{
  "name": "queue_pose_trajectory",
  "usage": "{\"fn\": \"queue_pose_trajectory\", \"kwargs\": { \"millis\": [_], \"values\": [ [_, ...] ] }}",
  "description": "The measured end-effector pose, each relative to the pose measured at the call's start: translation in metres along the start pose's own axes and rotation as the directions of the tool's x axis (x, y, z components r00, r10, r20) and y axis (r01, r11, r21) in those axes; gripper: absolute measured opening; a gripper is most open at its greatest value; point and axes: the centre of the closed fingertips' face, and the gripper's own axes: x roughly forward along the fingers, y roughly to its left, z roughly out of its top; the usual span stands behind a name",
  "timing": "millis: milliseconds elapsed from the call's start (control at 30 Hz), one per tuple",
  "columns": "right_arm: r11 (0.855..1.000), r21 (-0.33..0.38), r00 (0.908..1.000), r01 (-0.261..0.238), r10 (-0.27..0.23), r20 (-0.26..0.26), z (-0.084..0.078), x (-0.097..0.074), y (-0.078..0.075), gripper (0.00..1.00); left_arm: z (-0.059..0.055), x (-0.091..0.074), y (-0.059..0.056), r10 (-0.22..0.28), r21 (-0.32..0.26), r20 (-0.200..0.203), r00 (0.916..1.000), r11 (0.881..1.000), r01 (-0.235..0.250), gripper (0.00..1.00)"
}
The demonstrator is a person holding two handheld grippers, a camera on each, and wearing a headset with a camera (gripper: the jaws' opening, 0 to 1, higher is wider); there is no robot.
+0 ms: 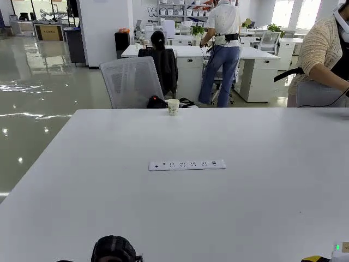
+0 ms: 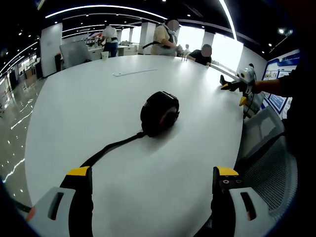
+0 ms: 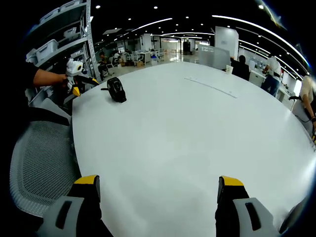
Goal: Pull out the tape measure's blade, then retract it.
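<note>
A black tape measure (image 2: 159,112) lies on the white table (image 2: 98,98), its black wrist strap (image 2: 111,148) trailing toward me and no blade showing. It sits at the near table edge in the head view (image 1: 114,250). My left gripper (image 2: 152,174) is open, a short way behind the tape measure and apart from it. My right gripper (image 3: 159,180) is open over bare table, far to the right of the tape measure (image 3: 116,90). A corner of the right gripper (image 1: 327,256) shows at the bottom right of the head view.
A white power strip (image 1: 187,165) lies flat mid-table and a paper cup (image 1: 173,106) stands at the far edge. A mesh chair (image 1: 131,82) is behind the table. People stand and sit at desks beyond; another person (image 1: 324,54) is at the far right.
</note>
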Motion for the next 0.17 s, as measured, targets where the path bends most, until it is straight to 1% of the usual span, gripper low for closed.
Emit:
{"fn": "queue_pose_trajectory", "kwargs": {
  "millis": [167],
  "values": [
    [1.0, -0.006, 0.9999, 0.01, -0.01, 0.002, 0.0046, -0.0033, -0.0061, 0.99, 0.001, -0.0006, 0.0011, 0.003, 0.001, 0.004, 1.0, 1.0, -0.003, 0.99]
  ]
}}
